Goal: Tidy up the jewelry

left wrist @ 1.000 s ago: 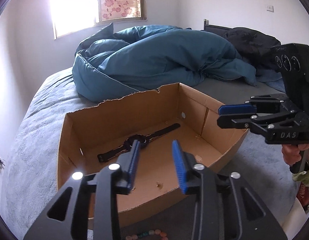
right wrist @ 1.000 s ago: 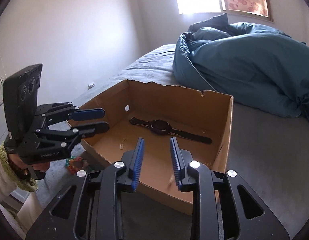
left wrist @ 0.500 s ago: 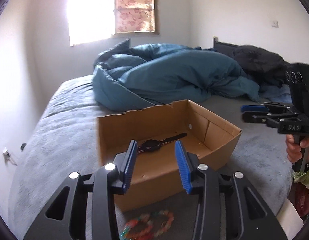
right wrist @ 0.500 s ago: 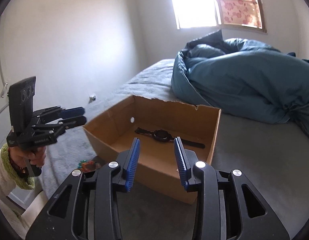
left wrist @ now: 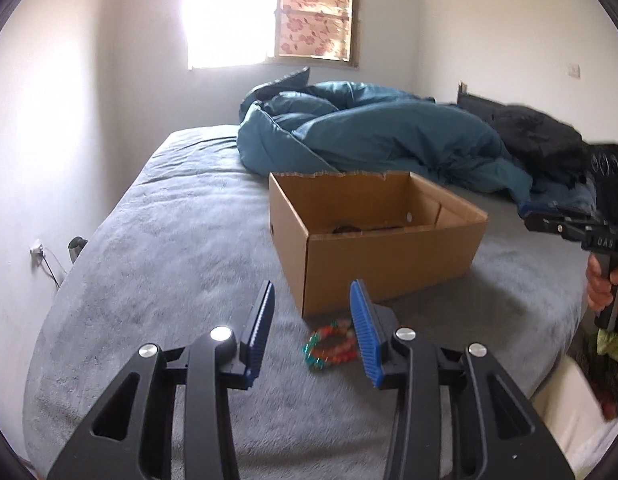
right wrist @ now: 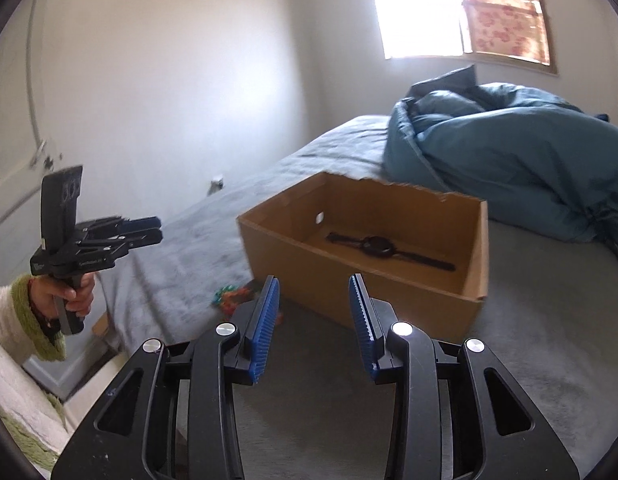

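An open cardboard box (left wrist: 385,256) sits on the grey bed; it also shows in the right wrist view (right wrist: 305,268). A black wristwatch (right wrist: 383,246) lies flat on its floor. A coloured bead bracelet (left wrist: 329,346) lies on the blanket in front of the box's near corner, seen again in the right wrist view (right wrist: 233,296). My left gripper (left wrist: 312,332) is open and empty, held just short of the bracelet. My right gripper (right wrist: 312,320) is open and empty, in front of the box's near wall.
A crumpled teal duvet (left wrist: 369,136) lies behind the box, with dark clothing (left wrist: 537,140) at the right. The bed's near edge (left wrist: 549,376) drops off at the right. A wall socket (left wrist: 37,248) is on the left wall.
Both grippers have pulled back and away from the box, which now looks smaller and farther. The left gripper's jaws have widened, and the bracelet has come into view between them.
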`<state>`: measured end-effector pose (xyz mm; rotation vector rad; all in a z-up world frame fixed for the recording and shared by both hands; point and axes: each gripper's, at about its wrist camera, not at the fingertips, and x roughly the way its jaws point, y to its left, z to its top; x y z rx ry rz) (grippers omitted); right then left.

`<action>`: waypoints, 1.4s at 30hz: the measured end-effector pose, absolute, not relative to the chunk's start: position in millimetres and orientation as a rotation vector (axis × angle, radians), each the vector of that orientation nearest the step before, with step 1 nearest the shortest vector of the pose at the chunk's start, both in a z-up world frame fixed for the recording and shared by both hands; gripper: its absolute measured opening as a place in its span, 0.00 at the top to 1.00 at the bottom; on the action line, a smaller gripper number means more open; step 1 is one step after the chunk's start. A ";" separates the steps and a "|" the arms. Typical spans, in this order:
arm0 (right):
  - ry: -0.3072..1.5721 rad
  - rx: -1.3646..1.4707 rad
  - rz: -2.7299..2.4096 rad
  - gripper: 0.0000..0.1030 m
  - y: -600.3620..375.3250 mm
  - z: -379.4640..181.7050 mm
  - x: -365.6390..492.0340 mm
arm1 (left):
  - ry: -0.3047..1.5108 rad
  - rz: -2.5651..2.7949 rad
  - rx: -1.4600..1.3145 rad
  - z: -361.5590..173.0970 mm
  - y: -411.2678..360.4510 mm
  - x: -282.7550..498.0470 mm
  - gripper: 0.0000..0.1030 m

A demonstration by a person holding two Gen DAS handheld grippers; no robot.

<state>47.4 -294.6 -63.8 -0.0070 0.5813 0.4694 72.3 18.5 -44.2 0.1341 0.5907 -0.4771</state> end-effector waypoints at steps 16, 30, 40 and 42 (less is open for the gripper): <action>0.720 -0.204 0.641 0.78 -201.4 -135.4 112.8 | 0.721 -0.606 0.309 -122.6 -9.2 108.7 0.75; 0.852 -0.358 0.651 0.87 -179.0 -183.4 136.1 | 0.815 -0.598 0.294 -150.6 -10.3 129.8 0.81; 0.887 -0.353 0.662 0.87 -179.1 -189.6 137.9 | 0.860 -0.597 0.274 -157.6 -11.5 140.1 0.82; 0.893 -0.351 0.661 0.87 -178.9 -191.0 140.1 | 0.867 -0.603 0.259 -158.2 -10.6 143.1 0.82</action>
